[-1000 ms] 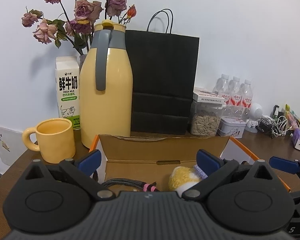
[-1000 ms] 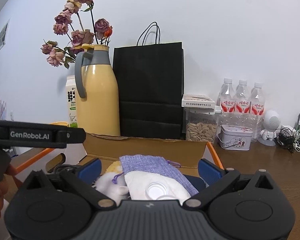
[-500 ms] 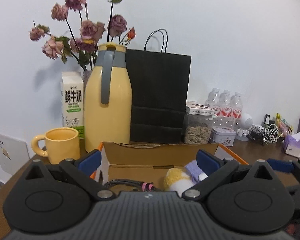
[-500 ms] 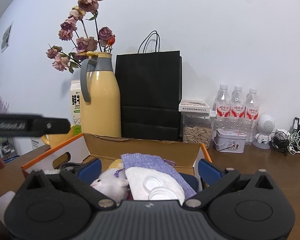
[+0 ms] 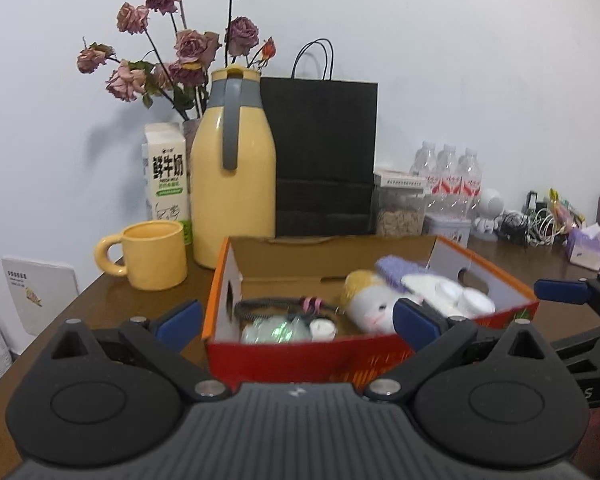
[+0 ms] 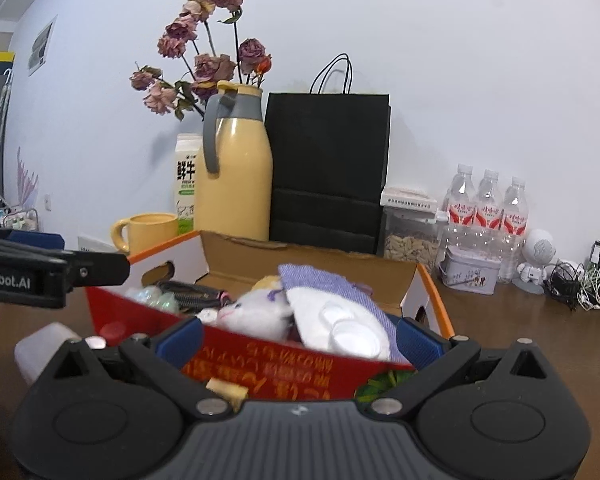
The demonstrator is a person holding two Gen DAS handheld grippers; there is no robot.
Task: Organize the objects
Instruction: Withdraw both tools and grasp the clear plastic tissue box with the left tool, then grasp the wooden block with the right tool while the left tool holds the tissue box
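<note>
An open cardboard box point(image 5: 300, 356) with a red front wall and orange rims stands on the brown table just ahead of both grippers. Inside lie a black cable point(image 5: 276, 304), a white and yellow plush toy point(image 5: 370, 304), a purple pouch point(image 5: 400, 272) and a white mask point(image 5: 448, 296). My left gripper point(image 5: 296, 322) is open before the front wall, holding nothing. My right gripper point(image 6: 298, 340) is open too, close to the same box point(image 6: 284, 356), with the plush toy point(image 6: 256, 312) and mask point(image 6: 340, 320) beyond it. Each gripper shows at the edge of the other's view.
Behind the box stand a yellow thermos point(image 5: 232, 192), a yellow mug point(image 5: 152, 256), a milk carton point(image 5: 166, 176), dried roses and a black paper bag point(image 5: 324, 160). Water bottles point(image 5: 448, 176), a seed jar, a tin, cables and tissues fill the right. A white bottle point(image 6: 40, 344) lies left.
Both grippers have drawn back and risen from over the box, so its red front wall and more of its contents now show. Both stayed open.
</note>
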